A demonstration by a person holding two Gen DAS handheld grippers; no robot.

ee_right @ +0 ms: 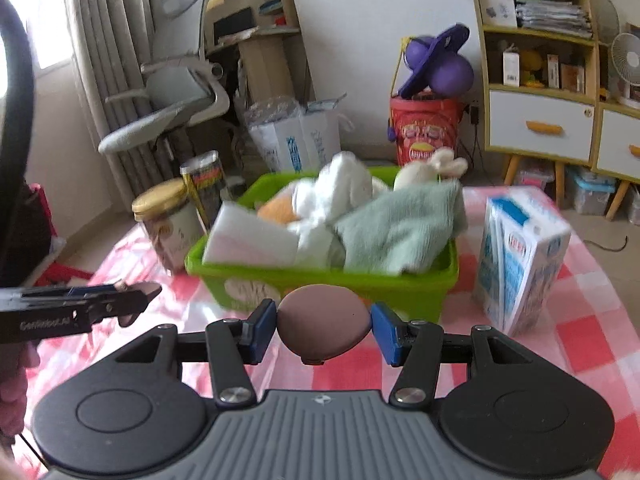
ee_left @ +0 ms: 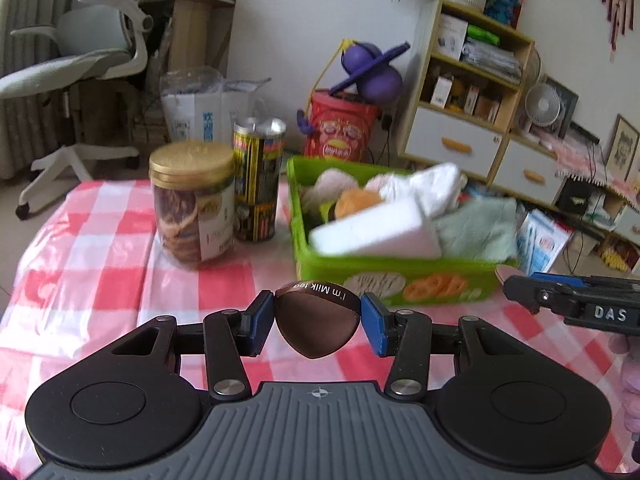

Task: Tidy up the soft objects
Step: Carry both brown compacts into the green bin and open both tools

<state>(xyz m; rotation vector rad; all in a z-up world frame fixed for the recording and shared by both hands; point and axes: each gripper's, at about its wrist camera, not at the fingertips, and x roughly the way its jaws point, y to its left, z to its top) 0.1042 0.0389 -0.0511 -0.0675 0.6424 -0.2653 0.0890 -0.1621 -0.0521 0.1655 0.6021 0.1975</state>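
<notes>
Fingers of the left gripper (ee_left: 318,322) pinch a brown puff (ee_left: 316,326); the right gripper (ee_right: 324,328) pinches a pink puff (ee_right: 323,328). Both hover near the full green bin (ee_right: 400,284); next, probably carry forward and drop in

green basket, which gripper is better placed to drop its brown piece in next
Probably right: the right gripper holding its brown puff faces the green basket head-on and near; the left gripper holding the milk tea piece sits off-centre.

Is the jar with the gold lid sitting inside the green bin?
No, the jar with the gold lid stands on the checked tablecloth to the left of the green bin, outside it.
</notes>
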